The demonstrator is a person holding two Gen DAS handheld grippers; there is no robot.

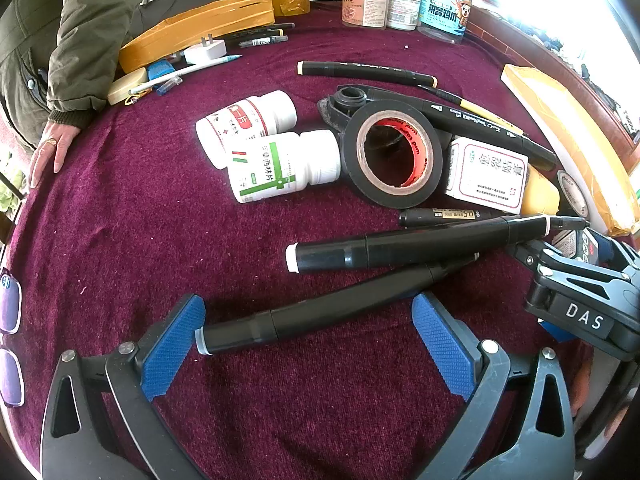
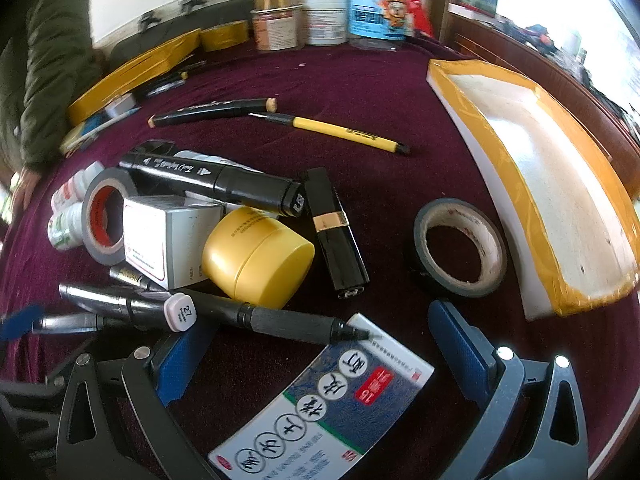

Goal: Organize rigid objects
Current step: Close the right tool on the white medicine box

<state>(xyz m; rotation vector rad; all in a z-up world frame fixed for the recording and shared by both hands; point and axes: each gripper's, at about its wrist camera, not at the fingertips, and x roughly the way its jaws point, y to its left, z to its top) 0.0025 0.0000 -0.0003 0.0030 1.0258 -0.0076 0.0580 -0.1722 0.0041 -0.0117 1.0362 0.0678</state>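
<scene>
bare maroon cloth (image 1: pixel 132 216) lay open left of the two white bottles (image 1: pixel 276 148), and a clear strip ran between the grey tape roll (image 2: pixel 460 246) and the foam tray (image 2: pixel 552 184). the middle was blocked by a black tape roll (image 1: pixel 394 152), a white box (image 1: pixel 486 174), a yellow jar (image 2: pixel 260 256) and crossed markers (image 1: pixel 416 244).

The left gripper (image 1: pixel 308 344) hangs spread wide over a dark red cloth (image 1: pixel 120 240), a black marker (image 1: pixel 336 312) lying slantwise between its blue pads (image 1: pixel 172 348). Farther off lie two white pill bottles (image 1: pixel 276 146), with a black tape roll (image 1: pixel 394 154) just right of them.
</scene>
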